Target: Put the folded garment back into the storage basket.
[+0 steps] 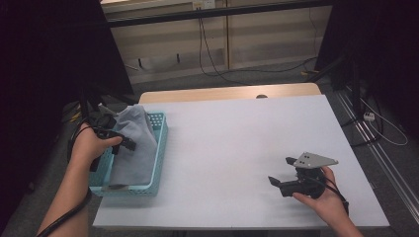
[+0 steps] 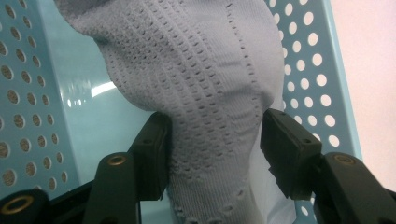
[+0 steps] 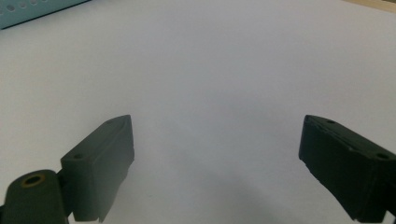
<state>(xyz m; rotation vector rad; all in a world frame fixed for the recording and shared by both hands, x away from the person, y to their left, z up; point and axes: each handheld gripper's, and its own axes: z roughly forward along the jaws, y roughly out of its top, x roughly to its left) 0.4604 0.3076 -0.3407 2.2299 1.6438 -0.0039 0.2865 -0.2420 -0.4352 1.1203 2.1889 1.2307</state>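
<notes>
A white desk (image 1: 237, 148) stands on grey carpet with cables trailing behind it. At its left edge sits a perforated teal basket (image 1: 160, 143) with a grey knitted cloth (image 1: 136, 148) draped in it. The left gripper (image 2: 215, 140) has its jaws clamped on a fold of that cloth. The right gripper (image 1: 282, 171) rests near the desk's right front, jaws wide apart with nothing between them.

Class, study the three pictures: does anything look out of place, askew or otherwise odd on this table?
One thing: the grey knitted cloth is not lying flat in the blue perforated basket; it stands bunched in a peak above the rim, between the jaws of the left gripper. The right gripper sits open over the bare white table.
</notes>
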